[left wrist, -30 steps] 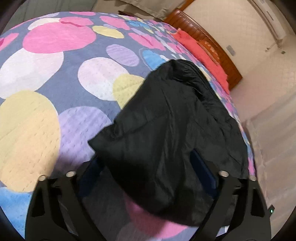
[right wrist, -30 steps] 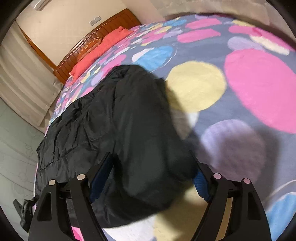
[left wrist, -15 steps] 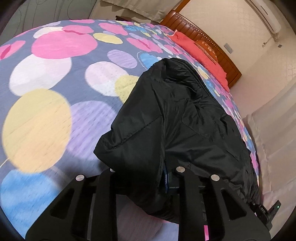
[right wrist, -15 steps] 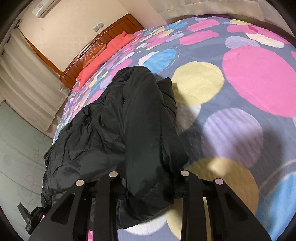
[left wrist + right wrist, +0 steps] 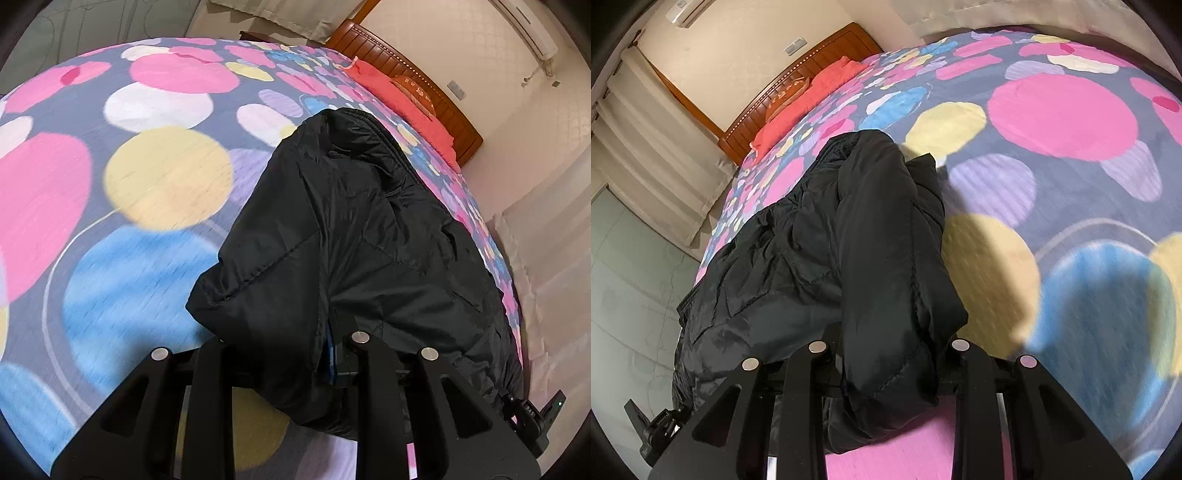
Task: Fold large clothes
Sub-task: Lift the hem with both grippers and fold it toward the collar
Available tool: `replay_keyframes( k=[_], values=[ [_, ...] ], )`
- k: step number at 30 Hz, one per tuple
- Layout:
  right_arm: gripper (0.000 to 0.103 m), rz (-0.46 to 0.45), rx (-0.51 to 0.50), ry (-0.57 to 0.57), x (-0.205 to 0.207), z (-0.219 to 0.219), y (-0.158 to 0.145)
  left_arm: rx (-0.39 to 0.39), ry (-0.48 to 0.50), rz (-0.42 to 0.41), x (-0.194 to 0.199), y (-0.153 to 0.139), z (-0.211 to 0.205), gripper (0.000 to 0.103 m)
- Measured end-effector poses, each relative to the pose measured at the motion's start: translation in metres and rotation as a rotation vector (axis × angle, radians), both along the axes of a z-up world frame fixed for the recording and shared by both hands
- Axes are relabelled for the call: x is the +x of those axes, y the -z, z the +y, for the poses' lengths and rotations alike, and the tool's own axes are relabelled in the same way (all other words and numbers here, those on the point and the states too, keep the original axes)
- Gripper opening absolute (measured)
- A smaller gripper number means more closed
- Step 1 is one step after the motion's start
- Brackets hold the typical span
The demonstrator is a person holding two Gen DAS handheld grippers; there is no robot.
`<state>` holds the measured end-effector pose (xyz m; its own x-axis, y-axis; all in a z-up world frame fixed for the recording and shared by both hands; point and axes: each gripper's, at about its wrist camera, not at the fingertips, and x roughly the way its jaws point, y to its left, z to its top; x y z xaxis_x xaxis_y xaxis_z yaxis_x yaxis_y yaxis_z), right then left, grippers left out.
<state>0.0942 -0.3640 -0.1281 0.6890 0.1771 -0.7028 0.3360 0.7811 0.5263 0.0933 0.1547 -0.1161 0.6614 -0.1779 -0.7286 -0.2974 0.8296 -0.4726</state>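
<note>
In the left wrist view, our left gripper (image 5: 291, 354) clamps the black jacket (image 5: 351, 236) at lower centre; it lies on the spotted bedspread (image 5: 147, 177). Padded and slick, it seems soft, bulky; thick hems suit gripping. In the right wrist view, our right gripper (image 5: 890, 354) pinches another fold; both pads are buried in fabric.

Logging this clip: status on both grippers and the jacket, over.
Left gripper and right gripper both shut on the black jacket, near edge bunched between each pair. Jacket's far part lies on the spotted bedspread. Nothing in the way.
</note>
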Motion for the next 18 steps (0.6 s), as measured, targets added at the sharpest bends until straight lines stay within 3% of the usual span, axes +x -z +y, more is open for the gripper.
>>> replay_keyframes(
  k=[18],
  values=[
    [0.029, 0.012, 0.01, -0.021, -0.046, 0.0, 0.006, 0.033, 0.014, 0.013, -0.057, -0.005, 0.001, 0.023]
  ],
)
